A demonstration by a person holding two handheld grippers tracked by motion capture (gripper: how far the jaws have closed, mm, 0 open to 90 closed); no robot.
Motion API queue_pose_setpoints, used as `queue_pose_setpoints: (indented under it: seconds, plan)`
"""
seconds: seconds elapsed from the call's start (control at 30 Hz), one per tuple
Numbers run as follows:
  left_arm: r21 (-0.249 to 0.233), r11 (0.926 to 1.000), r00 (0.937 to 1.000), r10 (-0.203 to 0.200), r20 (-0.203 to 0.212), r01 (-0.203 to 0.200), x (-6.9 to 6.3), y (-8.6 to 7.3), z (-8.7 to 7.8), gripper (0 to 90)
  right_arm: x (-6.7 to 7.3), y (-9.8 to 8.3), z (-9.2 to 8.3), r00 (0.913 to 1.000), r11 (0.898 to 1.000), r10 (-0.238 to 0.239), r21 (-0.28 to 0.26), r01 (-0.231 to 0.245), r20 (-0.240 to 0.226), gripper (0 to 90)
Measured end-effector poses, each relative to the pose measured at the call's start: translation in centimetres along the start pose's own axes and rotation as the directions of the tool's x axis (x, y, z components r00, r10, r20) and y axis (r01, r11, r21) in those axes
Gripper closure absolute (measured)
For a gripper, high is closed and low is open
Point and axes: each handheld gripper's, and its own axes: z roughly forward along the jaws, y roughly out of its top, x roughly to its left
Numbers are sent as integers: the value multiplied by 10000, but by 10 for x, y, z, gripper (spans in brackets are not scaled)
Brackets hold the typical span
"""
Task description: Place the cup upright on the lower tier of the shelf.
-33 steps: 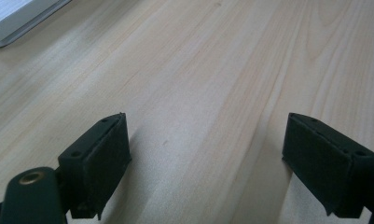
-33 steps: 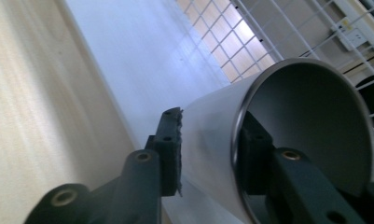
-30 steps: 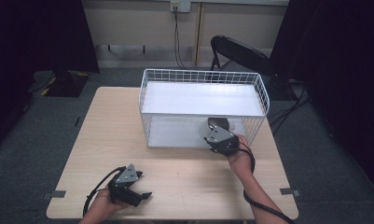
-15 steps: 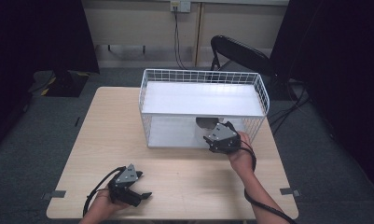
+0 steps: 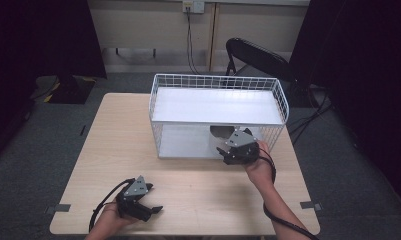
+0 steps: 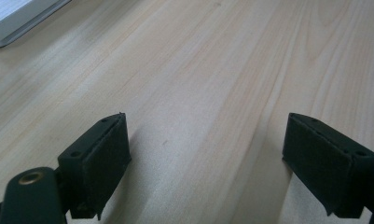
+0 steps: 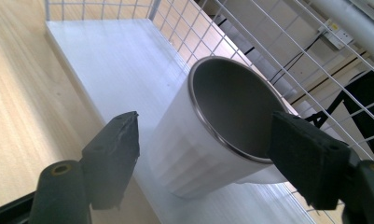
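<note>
Hiding the cup [image 5: 219, 131] partly, shelf [image 5: 215, 106], right hand-held gripper [image 5: 224, 150] jaws parted

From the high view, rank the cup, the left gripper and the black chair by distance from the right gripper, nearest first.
1. Cup: on the wire rack's lower shelf, just ahead of the right gripper, whose jaws have just been opening around it.
2. Black chair: behind the rack.
3. Left gripper: table's near-left.

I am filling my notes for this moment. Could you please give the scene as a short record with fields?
work: placing a cup on the rack's lower shelf
cup: white, metal-lined, standing on the lower shelf
rack: white wire, on the table
right gripper: jaws just opened, either side of the cup, not pressing
left gripper: open, nothing between, low over the table
</note>
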Motion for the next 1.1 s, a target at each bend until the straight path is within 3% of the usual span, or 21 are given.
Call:
queue_pose_setpoints:
  seconds: [0.23,0.57,0.73,0.83,1.1]
  plan:
    - [2,10000,10000,3,6,-3,0,0,0,139,-1,2,-9,9982,9990,430,-66,-433,-409,178]
    - [-8,10000,10000,8,59,-8,0,0,0,130,3,0,-20,9934,9980,624,-62,-633,-968,151]
    - [8,10000,10000,10,53,-10,0,0,0,130,8,-3,-21,9852,9966,804,-61,-823,-1516,141]
    - [5,10000,10000,7,53,-7,0,0,0,130,14,-6,-22,9838,9983,577,35,-579,-1697,138]
    - [10,10000,10000,9,51,-9,0,0,0,130,26,-16,-26,9685,9975,692,268,-646,-2390,148]
